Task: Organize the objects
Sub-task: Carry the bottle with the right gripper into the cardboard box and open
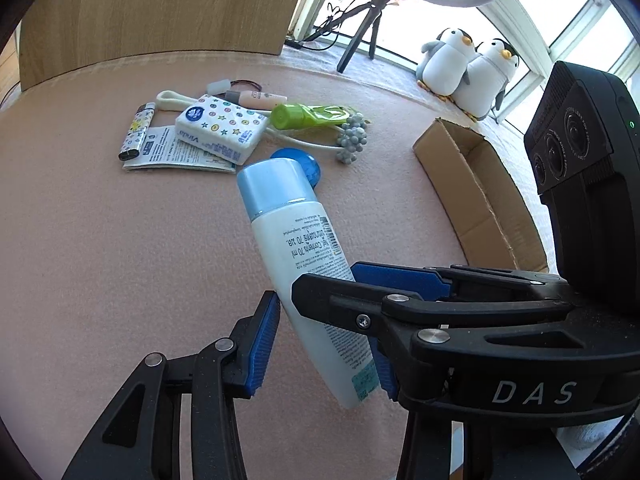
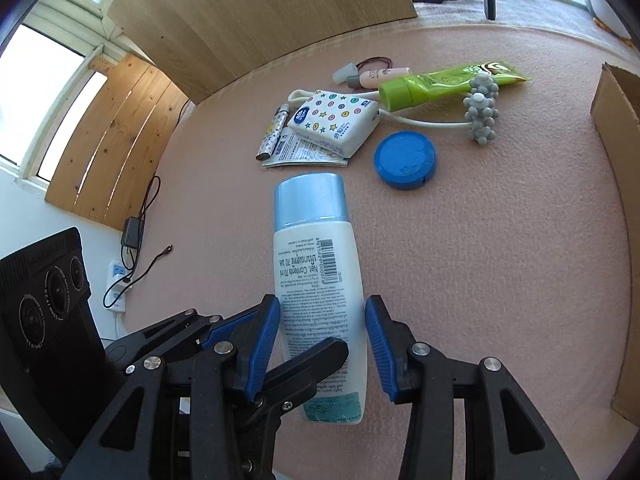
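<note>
- The white plastic bottle with a light blue cap (image 2: pixel 316 276) is seen lifted above the pink felt table cover (image 2: pixel 500 260), cap pointing away from the cameras.
- The right gripper (image 2: pixel 322 344) is set around the lower half of the bottle; its left blue pad touches the bottle, while a thin gap is seen at its right pad.
- The left gripper (image 1: pixel 324 344) is pressed on the same bottle (image 1: pixel 296 264), near its base, with a blue pad on each side.
- Beyond the bottle cap a round blue flat case (image 2: pixel 405 159) is lying on the cover, and further away a white tissue pack with coloured dots (image 2: pixel 340 120) and a green tube (image 2: pixel 436 86) are placed.
- Only in the left wrist view the inside of the open cardboard box (image 1: pixel 480 196), right of the bottle, and two plush penguins (image 1: pixel 468 68) behind it are shown.
- Only in the right wrist view a white power strip (image 2: pixel 118 284), left of the bottle, is shown.
</note>
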Demonstrator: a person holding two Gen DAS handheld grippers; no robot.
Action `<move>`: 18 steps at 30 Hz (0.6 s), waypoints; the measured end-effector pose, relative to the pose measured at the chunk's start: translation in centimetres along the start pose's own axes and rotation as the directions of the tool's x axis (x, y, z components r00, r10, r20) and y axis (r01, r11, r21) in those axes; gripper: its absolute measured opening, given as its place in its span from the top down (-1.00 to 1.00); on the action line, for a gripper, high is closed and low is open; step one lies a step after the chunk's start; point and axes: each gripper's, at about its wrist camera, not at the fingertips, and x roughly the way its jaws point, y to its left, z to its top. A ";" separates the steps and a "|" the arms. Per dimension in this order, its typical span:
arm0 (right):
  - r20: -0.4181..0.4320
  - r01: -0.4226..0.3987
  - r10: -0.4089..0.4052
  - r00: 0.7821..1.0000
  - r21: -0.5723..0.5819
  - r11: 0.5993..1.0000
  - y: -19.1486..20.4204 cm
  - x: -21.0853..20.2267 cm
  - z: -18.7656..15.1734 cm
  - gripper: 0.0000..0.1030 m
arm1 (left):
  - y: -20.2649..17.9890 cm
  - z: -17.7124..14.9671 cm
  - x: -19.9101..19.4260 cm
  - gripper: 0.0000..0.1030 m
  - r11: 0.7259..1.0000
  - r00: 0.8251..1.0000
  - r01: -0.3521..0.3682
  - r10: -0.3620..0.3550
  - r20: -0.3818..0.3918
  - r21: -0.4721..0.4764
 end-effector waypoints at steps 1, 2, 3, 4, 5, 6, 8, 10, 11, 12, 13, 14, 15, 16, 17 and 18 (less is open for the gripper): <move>0.019 0.009 -0.009 1.000 0.005 1.000 -0.5 -1.1 0.1 0.20 | -1.0 0.5 0.1 0.10 1.000 1.000 0.008 -0.008 0.006 0.015; 0.038 0.017 -0.018 0.999 0.012 1.000 -1.1 -2.2 0.2 0.20 | -2.1 1.0 0.1 0.10 0.999 1.000 0.017 -0.017 0.013 0.033; 0.057 0.026 -0.027 0.998 0.019 0.999 -1.7 -3.2 0.2 0.20 | -3.2 1.4 0.2 0.10 0.998 0.999 0.027 -0.028 0.019 0.050; 0.076 0.035 -0.037 0.996 0.028 0.999 -2.4 -4.4 0.2 0.20 | -4.3 1.8 0.4 0.10 0.997 0.999 0.037 -0.039 0.023 0.064; 0.094 0.043 -0.046 0.995 0.039 0.998 -3.0 -5.4 0.2 0.20 | -5.5 2.3 0.6 0.10 0.996 0.998 0.048 -0.050 0.028 0.080; 0.110 0.051 -0.056 0.992 0.049 0.997 -3.8 -6.5 0.3 0.20 | -6.8 2.7 1.0 0.10 0.994 0.998 0.058 -0.061 0.031 0.097; 0.139 0.068 -0.077 0.987 0.069 0.995 -5.4 -8.6 0.3 0.20 | -9.5 3.6 2.0 0.10 0.989 0.996 0.078 -0.083 0.034 0.129; 0.164 0.087 -0.101 0.981 0.090 0.992 -7.2 -10.4 0.3 0.20 | -11.9 4.2 2.9 0.10 0.982 0.994 0.100 -0.106 0.031 0.158; 0.173 0.096 -0.113 0.978 0.102 0.990 -8.2 -11.2 0.2 0.20 | -13.2 4.4 3.5 0.10 0.979 0.993 0.111 -0.117 0.027 0.170; 0.182 0.104 -0.124 0.975 0.116 0.988 -9.2 -12.0 0.1 0.20 | -14.5 4.6 4.2 0.10 0.975 0.991 0.122 -0.128 0.024 0.184; 0.190 0.111 -0.135 0.972 0.129 0.985 -10.3 -12.7 -0.1 0.20 | -15.7 4.8 4.8 0.10 0.972 0.990 0.133 -0.139 0.018 0.196; 0.198 0.118 -0.146 0.969 0.146 0.982 -11.4 -13.3 -0.3 0.20 | -16.9 5.1 5.4 0.10 0.968 0.989 0.144 -0.150 0.011 0.204; 0.204 0.126 -0.158 0.966 0.164 0.978 -12.4 -13.9 -0.6 0.20 | -18.0 5.2 6.0 0.10 0.965 0.987 0.158 -0.162 0.003 0.211; 0.210 0.134 -0.172 0.962 0.182 0.974 -13.4 -14.4 -0.9 0.20 | -19.0 5.3 6.7 0.10 0.962 0.985 0.168 -0.171 -0.004 0.217; 0.216 0.140 -0.183 0.959 0.198 0.970 -14.4 -14.9 -1.2 0.20 | -20.2 5.4 7.3 0.10 0.958 0.984 0.175 -0.178 -0.010 0.227; 0.220 0.143 -0.190 0.957 0.213 0.966 -15.3 -15.4 -1.5 0.20 | -21.2 5.4 7.9 0.10 0.955 0.983 0.180 -0.182 -0.017 0.236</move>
